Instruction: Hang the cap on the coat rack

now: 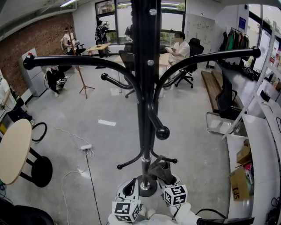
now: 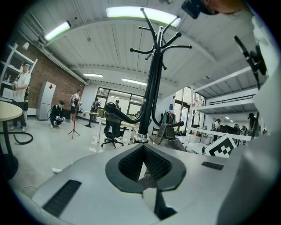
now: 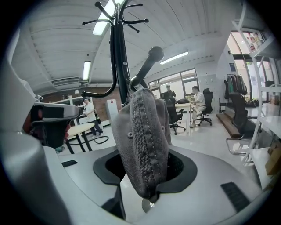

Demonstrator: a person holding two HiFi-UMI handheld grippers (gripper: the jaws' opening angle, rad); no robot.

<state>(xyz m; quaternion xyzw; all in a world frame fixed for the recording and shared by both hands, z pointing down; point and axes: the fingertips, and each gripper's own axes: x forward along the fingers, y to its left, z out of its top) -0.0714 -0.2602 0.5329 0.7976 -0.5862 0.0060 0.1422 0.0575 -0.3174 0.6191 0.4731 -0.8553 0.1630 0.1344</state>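
A polished grey concrete floor (image 1: 109, 110) runs back to tall dark-framed windows (image 1: 115, 15) in the far wall, with a red brick wall (image 1: 30, 41) along the left side. Long strip lights (image 2: 136, 12) glow on the white ceiling. At the near left stands a pale round table (image 1: 12, 151) beside a black stool (image 1: 41, 171) – a white power strip (image 1: 86, 147) and its cable lie on the floor close by. Black office chairs (image 1: 193, 61) and desks sit farther back, where a person (image 1: 180, 49) is seated. White shelving (image 1: 263, 145) with cardboard boxes (image 1: 239, 182) lines the right side, a clothes rail (image 1: 235, 39) beyond it.
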